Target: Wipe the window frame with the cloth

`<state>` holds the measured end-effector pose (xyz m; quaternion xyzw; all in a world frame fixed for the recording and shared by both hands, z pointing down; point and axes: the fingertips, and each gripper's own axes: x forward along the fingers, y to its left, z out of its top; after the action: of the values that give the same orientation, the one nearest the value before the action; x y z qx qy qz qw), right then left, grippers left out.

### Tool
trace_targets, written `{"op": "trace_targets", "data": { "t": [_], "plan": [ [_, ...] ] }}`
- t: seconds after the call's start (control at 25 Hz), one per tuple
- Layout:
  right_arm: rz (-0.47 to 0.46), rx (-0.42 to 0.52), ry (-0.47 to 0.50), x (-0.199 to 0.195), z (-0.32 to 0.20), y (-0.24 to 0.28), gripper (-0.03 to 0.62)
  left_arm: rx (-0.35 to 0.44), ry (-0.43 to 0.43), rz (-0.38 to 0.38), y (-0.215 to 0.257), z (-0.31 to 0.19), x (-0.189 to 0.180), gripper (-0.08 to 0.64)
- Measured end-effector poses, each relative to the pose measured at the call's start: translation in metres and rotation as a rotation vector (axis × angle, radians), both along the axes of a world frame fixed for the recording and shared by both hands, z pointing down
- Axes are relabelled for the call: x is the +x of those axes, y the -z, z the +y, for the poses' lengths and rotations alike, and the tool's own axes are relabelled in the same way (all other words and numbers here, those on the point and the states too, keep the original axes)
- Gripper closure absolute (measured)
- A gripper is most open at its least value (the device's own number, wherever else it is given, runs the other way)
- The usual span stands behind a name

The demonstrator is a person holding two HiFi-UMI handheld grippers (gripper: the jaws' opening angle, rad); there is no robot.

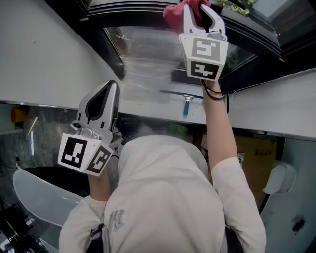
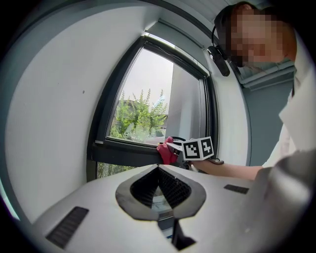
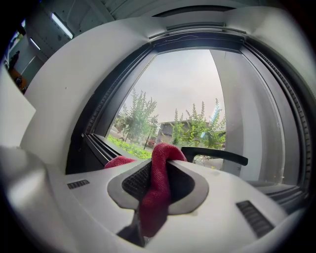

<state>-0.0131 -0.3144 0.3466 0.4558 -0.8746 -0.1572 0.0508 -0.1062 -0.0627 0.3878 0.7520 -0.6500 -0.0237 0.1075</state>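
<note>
Standing at the window, item by item.

Right gripper (image 1: 198, 11): raised on an outstretched arm (image 1: 217, 133), jaws closed tight on the cloth (image 3: 157, 190). The cloth is red. It is pinched between the dark pads, with one fold hanging down behind them and a bunch sticking out past the tips.

Cloth, position: up at the frame (image 2: 123, 157), against the dark cross rail below the upper pane, as the left gripper view shows. A black handle (image 3: 213, 155) lies just beyond it.

Left gripper (image 1: 111, 88): held low and well apart from the frame, near the person's chest, pointing up toward the window. Its jaws are brought together at the tips with nothing between them.

Sill (image 1: 148, 104): white, below the frame. A squeegee (image 1: 186, 100) with a blue grip lies on it.

Outside the glass: green trees and a grey sky.
</note>
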Motion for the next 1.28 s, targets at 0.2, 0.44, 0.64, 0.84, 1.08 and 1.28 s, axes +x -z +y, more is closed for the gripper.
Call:
{"op": "trace_targets", "data": {
  "t": [0.2,0.44,0.64,0.84,1.08,1.28],
  "plan": [
    [0.000,-0.006,0.011,0.000,0.000,0.000,0.505,0.006,0.020,0.000,0.002,0.006,-0.002,0.552],
    [-0.071,-0.013,0.045,0.008,0.004,0.005,0.502,0.008,0.040,0.011,0.002,0.015,-0.007,0.552],
    [-0.099,-0.018,0.111,0.016,0.028,0.021,0.502,0.003,0.055,0.017,0.000,0.020,-0.011,0.552],
    [-0.113,-0.032,0.181,0.035,0.068,0.027,0.502,-0.005,0.041,0.021,-0.003,0.019,-0.010,0.552],
    [-0.126,-0.044,0.205,0.074,0.109,0.034,0.502,-0.004,-0.015,0.019,-0.004,0.012,0.004,0.552],
    [-0.114,-0.066,0.170,0.110,0.145,0.019,0.502,-0.003,-0.063,0.009,-0.004,0.008,0.022,0.552]
  ]
}}
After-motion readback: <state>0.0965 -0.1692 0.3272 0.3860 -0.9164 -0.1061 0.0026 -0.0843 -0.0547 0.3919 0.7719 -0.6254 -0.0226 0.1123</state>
